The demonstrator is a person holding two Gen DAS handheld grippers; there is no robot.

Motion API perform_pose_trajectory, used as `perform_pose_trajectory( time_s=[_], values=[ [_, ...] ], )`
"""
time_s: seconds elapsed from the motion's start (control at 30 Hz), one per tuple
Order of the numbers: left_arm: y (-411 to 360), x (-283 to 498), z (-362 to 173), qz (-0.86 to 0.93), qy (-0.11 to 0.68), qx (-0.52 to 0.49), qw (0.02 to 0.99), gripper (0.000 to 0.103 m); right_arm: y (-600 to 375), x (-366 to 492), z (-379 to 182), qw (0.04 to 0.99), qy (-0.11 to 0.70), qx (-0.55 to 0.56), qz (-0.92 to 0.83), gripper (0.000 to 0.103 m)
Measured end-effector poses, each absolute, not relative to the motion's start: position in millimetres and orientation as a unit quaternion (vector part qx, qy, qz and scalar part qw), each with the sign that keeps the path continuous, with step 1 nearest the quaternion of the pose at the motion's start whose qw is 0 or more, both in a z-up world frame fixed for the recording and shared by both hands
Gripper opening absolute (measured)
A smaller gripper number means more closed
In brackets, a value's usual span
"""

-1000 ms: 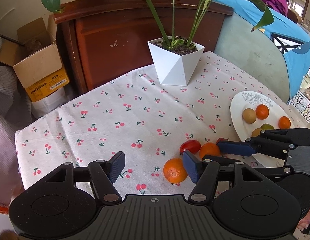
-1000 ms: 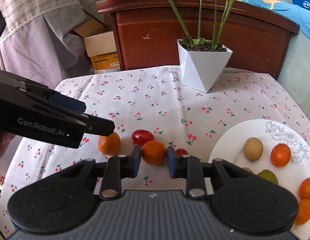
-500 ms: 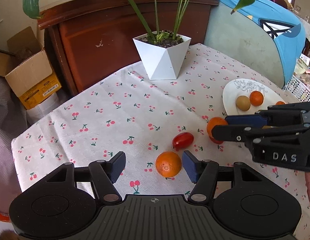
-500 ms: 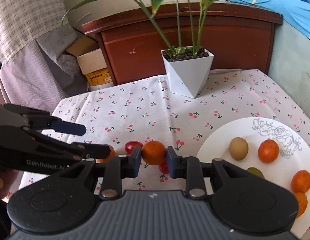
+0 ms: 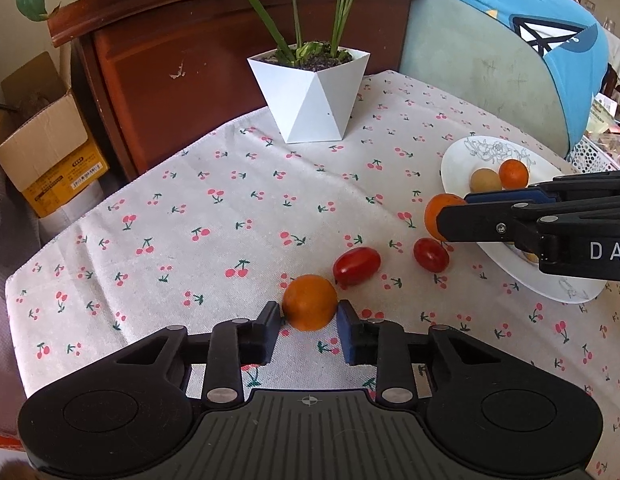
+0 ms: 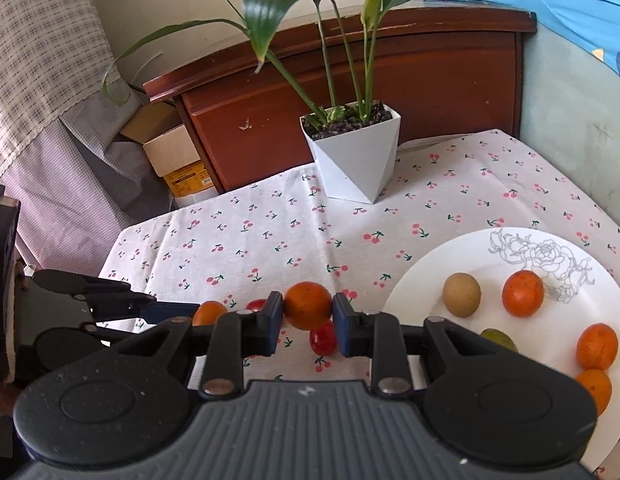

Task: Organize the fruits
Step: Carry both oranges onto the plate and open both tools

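My left gripper [image 5: 309, 320] is shut on an orange [image 5: 309, 302] that rests on the cherry-print cloth. Two red tomatoes lie beyond it, one [image 5: 356, 265] close by and one [image 5: 431, 254] further right. My right gripper [image 6: 307, 314] is shut on another orange [image 6: 308, 305] and holds it above the cloth, left of the white plate [image 6: 522, 352]. It also shows in the left wrist view [image 5: 450, 216] at the plate's near rim [image 5: 454, 160]. The plate holds several oranges, a brown fruit [image 6: 461, 294] and a green one [image 6: 498, 340].
A white potted plant [image 5: 310, 96] stands at the back middle of the table [image 5: 169, 208]. A wooden cabinet [image 5: 189, 60] and a cardboard box [image 5: 41, 136] are behind the table on the left. A blue-covered chair [image 5: 510, 60] is at the back right.
My left gripper has closed on the near orange. My right gripper has lifted its orange and carried it rightwards to the plate's rim, uncovering a tomato on the cloth.
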State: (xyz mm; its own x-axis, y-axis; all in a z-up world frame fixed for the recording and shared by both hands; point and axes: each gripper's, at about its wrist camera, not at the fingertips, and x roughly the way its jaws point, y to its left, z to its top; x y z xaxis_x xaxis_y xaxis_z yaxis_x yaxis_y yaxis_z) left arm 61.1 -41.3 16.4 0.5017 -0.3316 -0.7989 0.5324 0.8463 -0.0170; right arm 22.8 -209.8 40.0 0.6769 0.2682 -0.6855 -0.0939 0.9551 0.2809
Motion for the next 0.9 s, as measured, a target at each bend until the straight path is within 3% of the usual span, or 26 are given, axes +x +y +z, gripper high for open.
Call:
perform_pose_trajectory(
  time_s=[0.9],
  values=[
    [-101,51,74,-0.299,0.351,0.063,0.885,0.026,-304,4,83,0.93,0.318,0.184,0.012,0.027]
  ],
)
